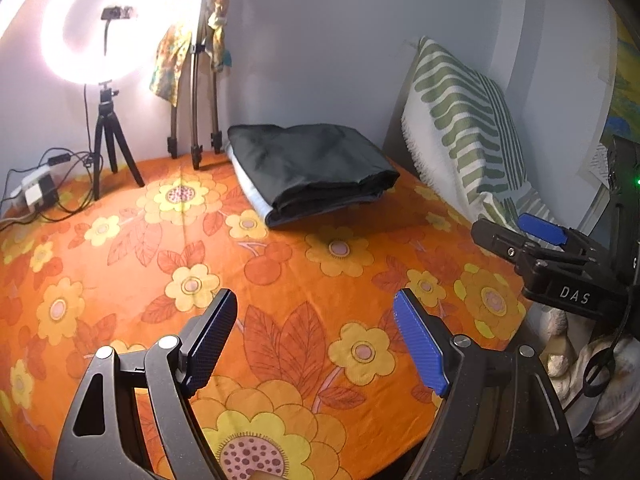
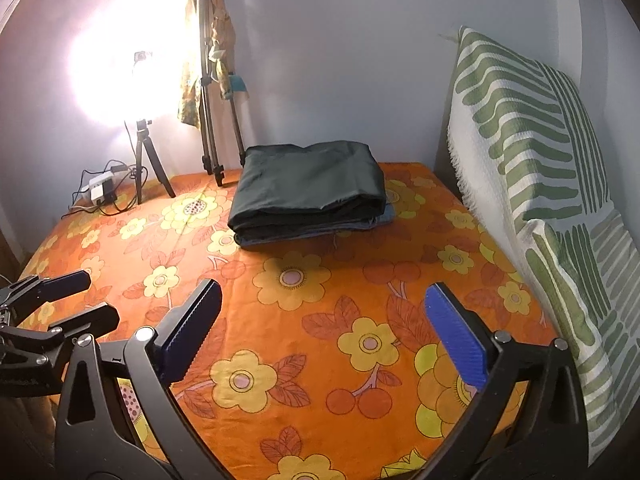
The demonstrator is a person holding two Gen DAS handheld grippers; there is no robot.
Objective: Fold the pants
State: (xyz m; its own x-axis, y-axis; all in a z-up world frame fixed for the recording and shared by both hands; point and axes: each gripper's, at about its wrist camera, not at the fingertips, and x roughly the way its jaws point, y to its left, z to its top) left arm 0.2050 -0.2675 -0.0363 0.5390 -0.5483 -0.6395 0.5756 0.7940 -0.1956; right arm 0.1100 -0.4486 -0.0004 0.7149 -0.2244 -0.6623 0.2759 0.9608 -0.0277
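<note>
Dark green pants (image 1: 312, 168) (image 2: 308, 188) lie folded in a neat stack at the far side of the orange flowered table cover (image 1: 280, 280) (image 2: 320, 288), on top of a bluish folded garment whose edge shows beneath. My left gripper (image 1: 316, 316) hovers over the near part of the cover, open, nothing between its blue pads. My right gripper (image 2: 324, 308) is also open and empty, well short of the pants. Each gripper shows at the other view's edge: the right one (image 1: 532, 240), the left one (image 2: 76, 296).
A bright ring light on a small tripod (image 1: 108, 148) (image 2: 144, 160) stands at the back left with a power strip and cables (image 1: 36, 188) (image 2: 100, 190). A taller tripod (image 1: 196, 128) (image 2: 212, 140) with hanging cloth stands by the wall. A green-striped cushion (image 1: 464, 128) (image 2: 532, 148) leans at the right.
</note>
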